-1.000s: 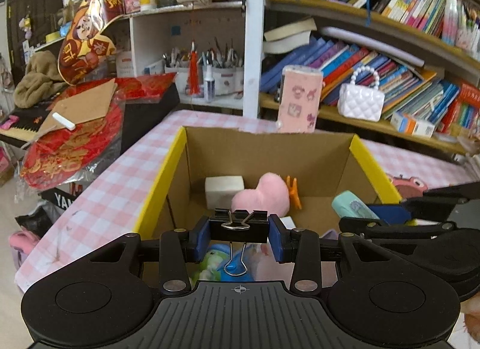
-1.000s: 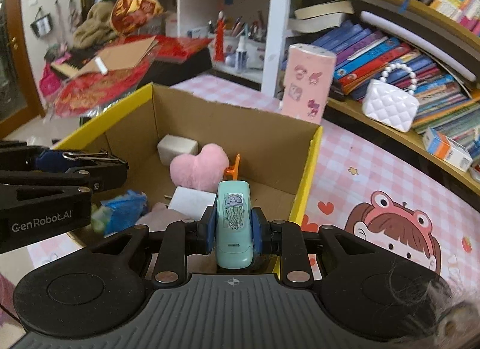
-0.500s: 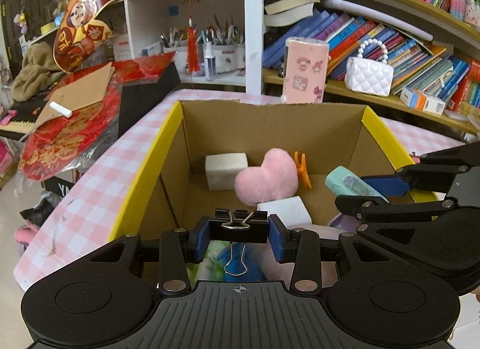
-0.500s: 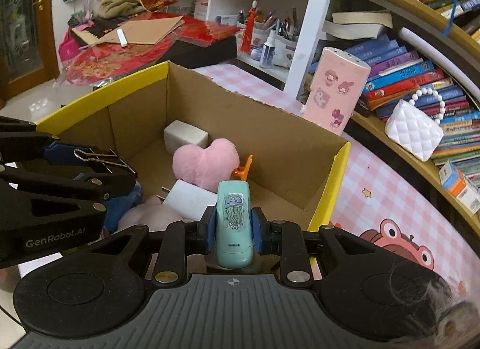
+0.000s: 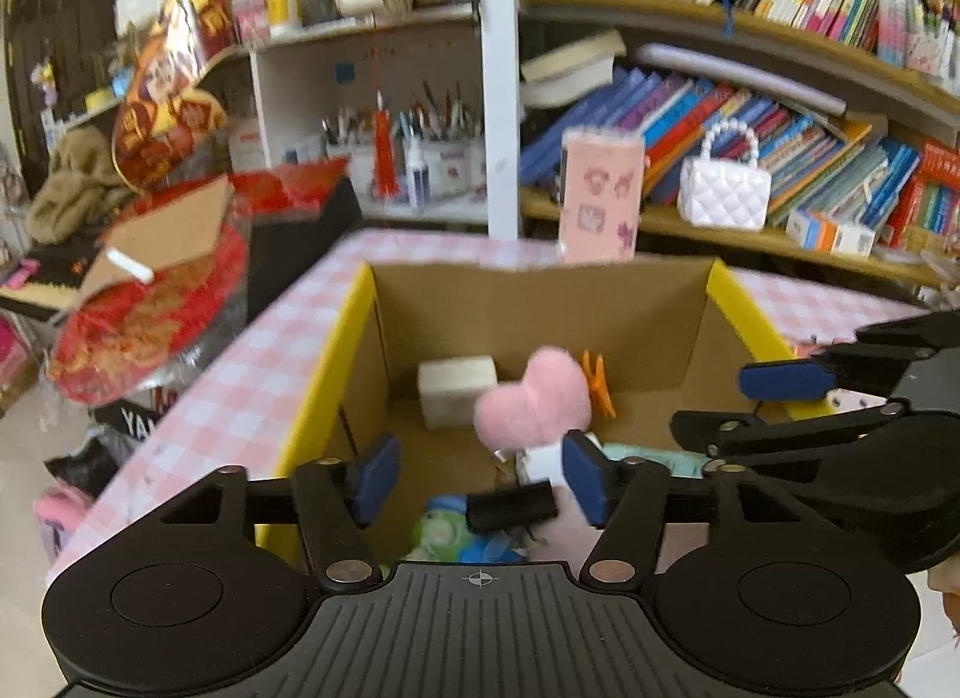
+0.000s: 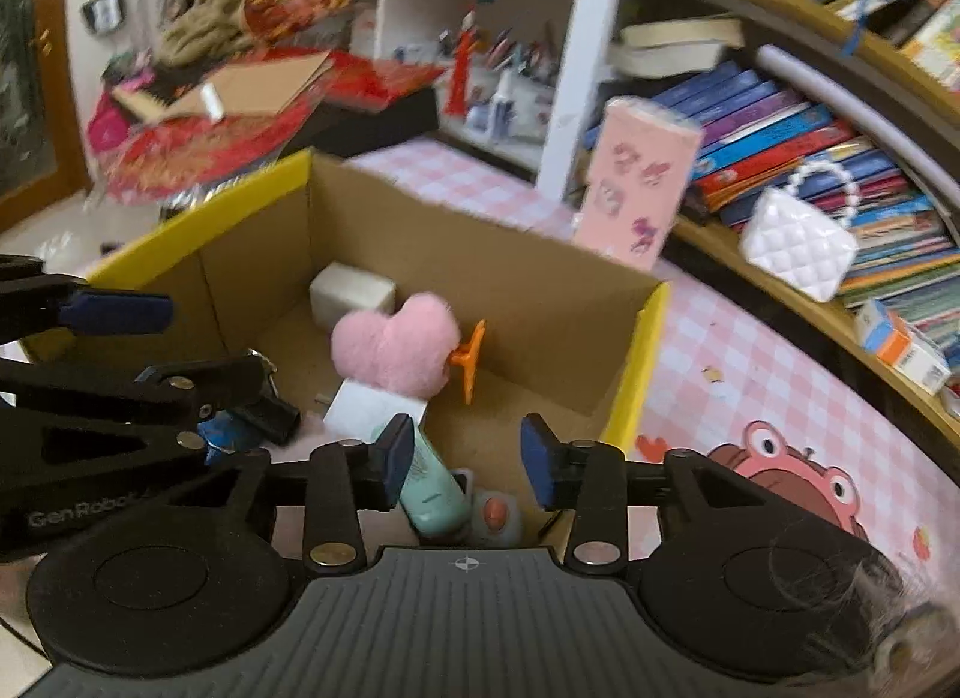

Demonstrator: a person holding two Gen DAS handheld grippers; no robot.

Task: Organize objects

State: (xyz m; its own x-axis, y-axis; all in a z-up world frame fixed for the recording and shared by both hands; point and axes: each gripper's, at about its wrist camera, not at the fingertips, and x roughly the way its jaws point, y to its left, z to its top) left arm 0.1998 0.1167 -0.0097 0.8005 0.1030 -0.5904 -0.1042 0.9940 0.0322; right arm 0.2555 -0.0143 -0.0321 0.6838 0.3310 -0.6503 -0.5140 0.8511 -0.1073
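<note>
Hovering over the cardboard box (image 5: 540, 314) on the tabletop (image 6: 720, 350), both grippers have their fingers spread apart and empty: left gripper (image 5: 474, 473), right gripper (image 6: 467, 455). The black binder clip (image 5: 510, 509) and mint stapler (image 6: 432, 497) lie inside. Best to lift both straight up, clearing the yellow rim without snagging

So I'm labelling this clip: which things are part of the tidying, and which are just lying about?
Job: cardboard box, binder clip, mint stapler, pink heart, left gripper, right gripper.
Lying about: white purse, books, pink carton.
</note>
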